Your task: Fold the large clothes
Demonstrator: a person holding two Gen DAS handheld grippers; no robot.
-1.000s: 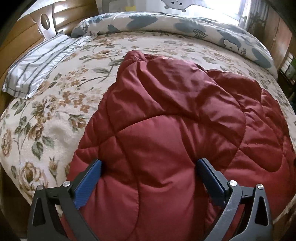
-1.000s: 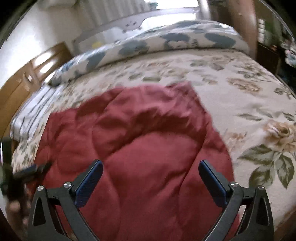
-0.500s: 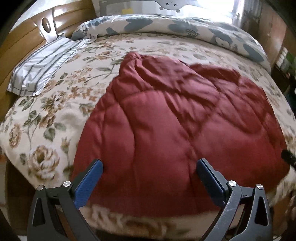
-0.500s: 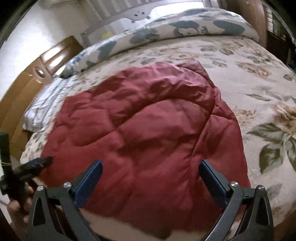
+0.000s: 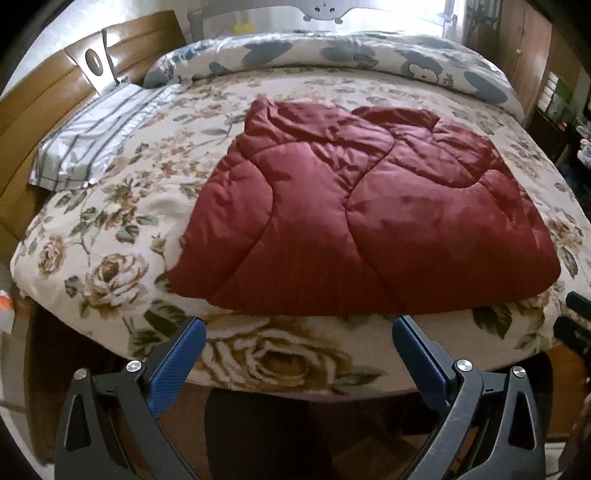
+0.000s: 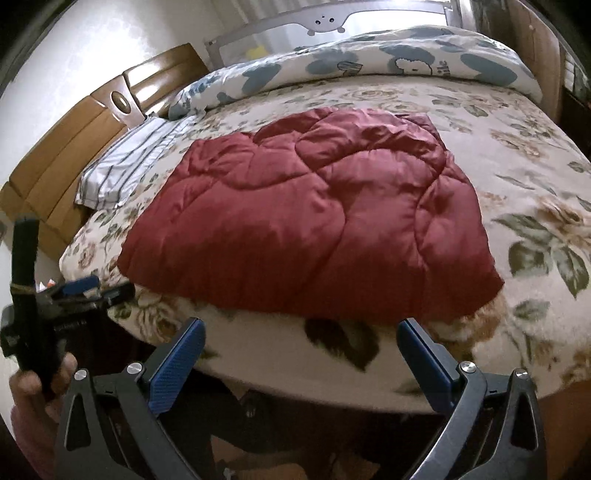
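A dark red quilted garment (image 5: 362, 221) lies folded in a thick rectangular bundle on the floral bedspread (image 5: 110, 236), its near edge close to the bed's front. The right wrist view shows the same garment (image 6: 314, 221). My left gripper (image 5: 299, 332) hangs open in front of the bed edge, below the bundle, with nothing between its fingers. My right gripper (image 6: 301, 334) is open too, also off the bed's front edge and apart from the garment. At the far left of the right wrist view, the left gripper (image 6: 92, 290) appears held by a hand (image 6: 33, 384).
A striped pillow (image 5: 96, 133) lies at the left by the wooden headboard (image 5: 55, 88). A rolled blue-and-white duvet (image 5: 332, 55) runs along the far side, with a grey rail (image 6: 332, 18) behind. Dark furniture (image 5: 554, 92) stands at the right. Below the bed edge is dark floor.
Both grippers have pulled back from over the red garment to beyond the bed's front edge. The garment now lies whole and still on the bed, farther from the fingers.
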